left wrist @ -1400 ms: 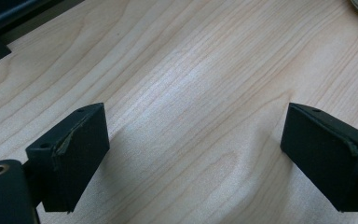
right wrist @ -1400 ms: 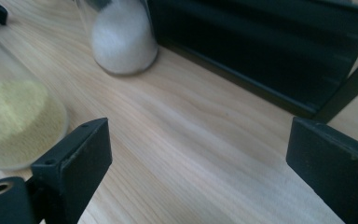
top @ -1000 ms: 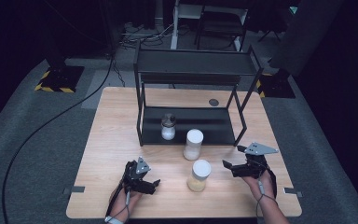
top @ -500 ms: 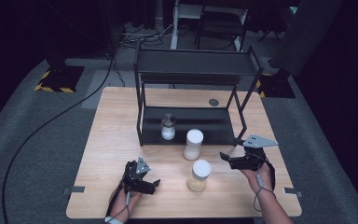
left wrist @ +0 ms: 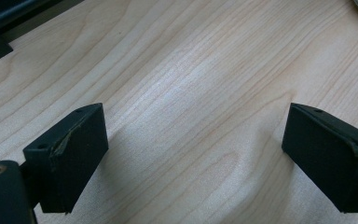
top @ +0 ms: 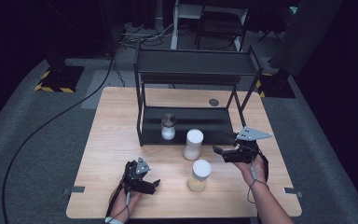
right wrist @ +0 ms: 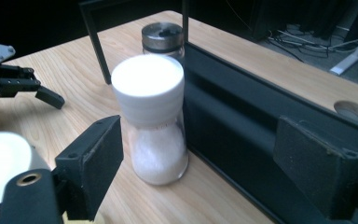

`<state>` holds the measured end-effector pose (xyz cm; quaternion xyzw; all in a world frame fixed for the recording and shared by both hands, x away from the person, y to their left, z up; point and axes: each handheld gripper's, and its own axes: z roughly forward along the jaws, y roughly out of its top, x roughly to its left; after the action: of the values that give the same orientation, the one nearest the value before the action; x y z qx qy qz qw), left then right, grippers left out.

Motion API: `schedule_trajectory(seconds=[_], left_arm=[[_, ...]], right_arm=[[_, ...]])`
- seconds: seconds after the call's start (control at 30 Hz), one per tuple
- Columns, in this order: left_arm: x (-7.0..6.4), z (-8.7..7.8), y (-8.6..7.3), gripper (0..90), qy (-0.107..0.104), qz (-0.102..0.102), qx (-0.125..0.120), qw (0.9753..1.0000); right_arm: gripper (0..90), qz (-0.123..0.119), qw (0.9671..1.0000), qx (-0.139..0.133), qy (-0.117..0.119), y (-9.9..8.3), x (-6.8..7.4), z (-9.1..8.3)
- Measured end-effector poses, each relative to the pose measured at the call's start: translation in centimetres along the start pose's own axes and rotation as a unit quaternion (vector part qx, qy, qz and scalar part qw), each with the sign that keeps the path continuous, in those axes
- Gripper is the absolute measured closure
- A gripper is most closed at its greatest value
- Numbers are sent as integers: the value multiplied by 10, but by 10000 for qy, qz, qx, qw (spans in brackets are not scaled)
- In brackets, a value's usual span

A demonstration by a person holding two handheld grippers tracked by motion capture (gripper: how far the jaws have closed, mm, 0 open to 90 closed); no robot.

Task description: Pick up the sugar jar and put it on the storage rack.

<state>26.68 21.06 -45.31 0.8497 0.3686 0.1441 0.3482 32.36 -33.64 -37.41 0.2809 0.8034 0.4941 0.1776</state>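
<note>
Right tool (top: 220,151) held above the counter (top: 112,135), jaws spread wide and pinching nothing, aimed at the white-capped jar (top: 193,144) just ahead of its tips. In the right gripper view that white-capped jar (right wrist: 152,119) stands upright between and beyond the two jaws, nearer the left jaw, untouched by either; it holds a white grainy fill and sits on the counter (right wrist: 74,79) right against the front edge of the black shelf rack (right wrist: 261,121). Behind it, on the rack's lower shelf, a glass jar with a metal lid (right wrist: 163,37). A second jar with a pale lid (top: 199,175) stands on the counter below and to the left of the right tool, just beside it; its yellowish fill shows through the glass. Left tool (top: 154,183) lies low over the counter well apart from the right one, jaws also spread and holding nothing. In the left gripper view bare wood (left wrist: 182,93) runs between the jaws. The black shelf rack (top: 196,70) stands beyond both tools, past the jars.
</note>
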Motion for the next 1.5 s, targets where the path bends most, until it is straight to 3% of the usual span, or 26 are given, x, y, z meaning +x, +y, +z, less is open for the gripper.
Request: schedule_trajectory(seconds=[0.7, 1.5], left_arm=[[0, 0, 0, 68, 6, -5, -4, 10000], [0, 0, 0, 68, 5, -4, -2, 10000]], right_arm=[[145, -118, 9994, -200, 270, 19, 0, 30], [138, -150, 9977, -315, 579, 20, -5, 67]])
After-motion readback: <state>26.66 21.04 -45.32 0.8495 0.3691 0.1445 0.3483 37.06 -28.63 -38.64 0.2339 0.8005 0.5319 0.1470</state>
